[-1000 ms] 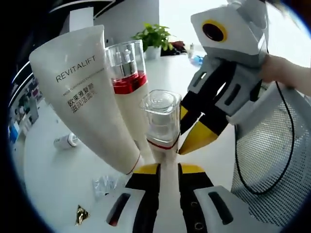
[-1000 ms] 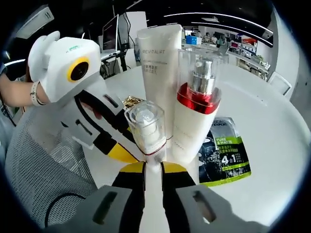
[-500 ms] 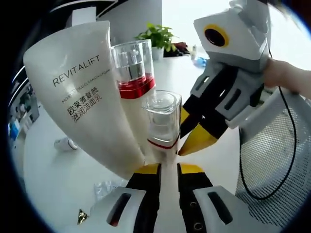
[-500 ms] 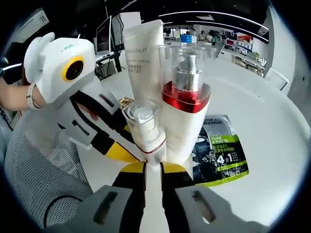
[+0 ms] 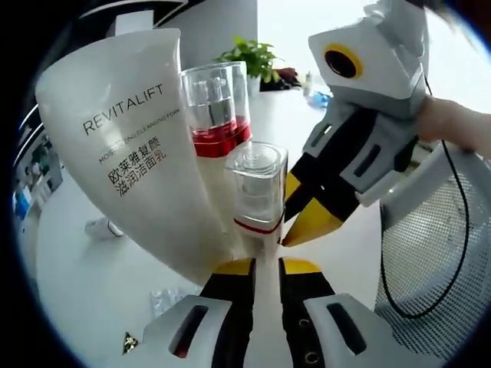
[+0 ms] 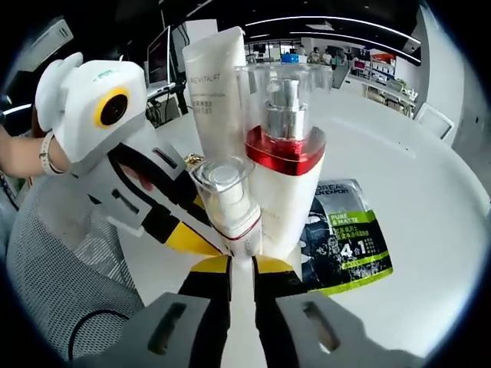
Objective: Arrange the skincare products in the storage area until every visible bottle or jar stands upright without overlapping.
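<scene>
Both grippers, left (image 5: 265, 264) and right (image 6: 241, 264), pinched the small pump bottle (image 5: 255, 192) at 12 o'clock; tube (image 5: 146, 153) and red-collared bottle (image 5: 217, 115) stood just behind.

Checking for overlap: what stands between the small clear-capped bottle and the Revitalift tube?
In the right gripper view, the red-collared pump bottle stands between small bottle and tube.

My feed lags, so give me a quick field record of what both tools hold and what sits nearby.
left tool: shut on small clear-capped pump bottle
right tool: shut on the same bottle
beside it: Revitalift tube, red-collared pump bottle, close together
table: L'Oreal sachet lying flat
mesh basket: beside the right tool
</scene>
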### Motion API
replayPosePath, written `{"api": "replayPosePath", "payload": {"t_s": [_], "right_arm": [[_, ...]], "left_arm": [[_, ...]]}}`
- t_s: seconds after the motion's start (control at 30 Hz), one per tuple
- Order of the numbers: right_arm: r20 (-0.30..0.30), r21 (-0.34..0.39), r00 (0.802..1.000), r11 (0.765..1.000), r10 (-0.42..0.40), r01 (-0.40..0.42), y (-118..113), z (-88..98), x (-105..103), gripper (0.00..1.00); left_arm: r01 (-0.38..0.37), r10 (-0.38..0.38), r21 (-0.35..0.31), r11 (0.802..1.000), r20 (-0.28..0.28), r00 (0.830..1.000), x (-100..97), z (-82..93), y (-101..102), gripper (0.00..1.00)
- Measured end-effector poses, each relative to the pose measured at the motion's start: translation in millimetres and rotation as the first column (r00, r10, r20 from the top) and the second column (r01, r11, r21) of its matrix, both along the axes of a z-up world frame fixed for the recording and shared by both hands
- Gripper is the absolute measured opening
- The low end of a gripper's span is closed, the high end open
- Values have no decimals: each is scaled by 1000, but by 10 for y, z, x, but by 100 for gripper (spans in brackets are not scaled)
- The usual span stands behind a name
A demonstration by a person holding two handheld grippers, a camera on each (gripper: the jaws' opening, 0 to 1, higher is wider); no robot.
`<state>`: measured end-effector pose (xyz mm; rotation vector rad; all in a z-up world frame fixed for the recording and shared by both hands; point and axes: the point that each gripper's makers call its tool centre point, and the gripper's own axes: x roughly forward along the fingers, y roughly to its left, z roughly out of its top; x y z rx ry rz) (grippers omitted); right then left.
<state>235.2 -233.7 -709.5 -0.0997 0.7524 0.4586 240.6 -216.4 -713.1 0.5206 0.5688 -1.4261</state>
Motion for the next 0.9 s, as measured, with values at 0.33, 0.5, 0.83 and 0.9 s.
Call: {"api": "replayPosePath", "payload": {"t_s": [0.33,0.5,0.83,0.9], "right_arm": [[6,-6,1000,1000,1,-1,0,35,-39,11],[8,-16,1000,1000,5,-5,14,62,-63,12],[20,-11,1000,1000,7,-7,92,153,-151,17],[28,-13,1000,1000,6,-6,108,195,-164,20]], "left_arm": [[-5,5,-7,1000,3,1000,-4,43,61,8],[-8,8,-14,1000,9,1000,-16,93,106,8],[-47,47,-27,999,3,999,19,169,294,10],[-51,51,-37,998,-9,999,4,208,322,12]]}}
